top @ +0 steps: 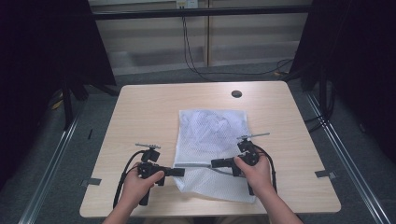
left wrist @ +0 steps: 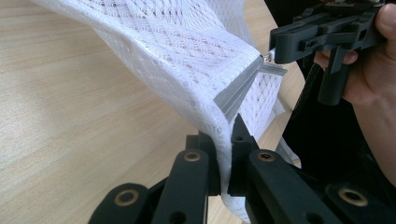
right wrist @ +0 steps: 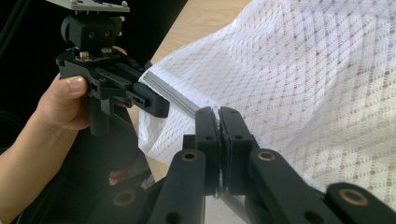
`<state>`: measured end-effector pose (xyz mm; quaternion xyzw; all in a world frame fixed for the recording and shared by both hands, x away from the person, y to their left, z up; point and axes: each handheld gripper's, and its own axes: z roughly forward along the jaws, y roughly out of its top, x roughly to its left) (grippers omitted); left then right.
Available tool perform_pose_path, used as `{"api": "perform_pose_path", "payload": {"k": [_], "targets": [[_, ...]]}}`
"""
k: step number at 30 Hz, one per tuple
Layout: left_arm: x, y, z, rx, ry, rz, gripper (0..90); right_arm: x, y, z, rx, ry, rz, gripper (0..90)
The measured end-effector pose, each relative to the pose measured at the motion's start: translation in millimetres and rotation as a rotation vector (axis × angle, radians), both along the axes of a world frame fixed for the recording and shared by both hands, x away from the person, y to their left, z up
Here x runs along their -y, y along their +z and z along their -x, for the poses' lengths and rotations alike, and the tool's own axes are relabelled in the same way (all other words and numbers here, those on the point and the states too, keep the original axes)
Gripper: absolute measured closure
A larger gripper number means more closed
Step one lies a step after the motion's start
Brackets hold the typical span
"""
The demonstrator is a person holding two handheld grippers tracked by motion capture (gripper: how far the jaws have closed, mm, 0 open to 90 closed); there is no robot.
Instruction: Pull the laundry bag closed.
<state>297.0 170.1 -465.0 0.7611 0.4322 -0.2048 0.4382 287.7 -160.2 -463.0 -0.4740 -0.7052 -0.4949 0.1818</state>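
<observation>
High view: white mesh laundry bag lies flat on the desk, near edge between the two hand-held grippers, grey zipper running across between their tips. Left hand-held gripper is clamped on the bag's left edge at the zipper end; the left gripper view shows mesh pinched tight between its jaws, zipper tape just ahead of them. Right hand-held gripper is closed on the zipper line farther along, jaws pressed together at the grey tape in the right gripper view, left one just beyond.
</observation>
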Motion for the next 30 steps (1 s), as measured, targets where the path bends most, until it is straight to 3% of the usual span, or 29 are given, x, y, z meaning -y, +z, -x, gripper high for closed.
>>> {"api": "perform_pose_path", "payload": {"k": [30], "targets": [[-2.0,-0.5,-0.8,-0.013,0.004,-0.01,88.4,8.5,-0.9,0.6,0.009,-0.004,0.006,87.8]]}}
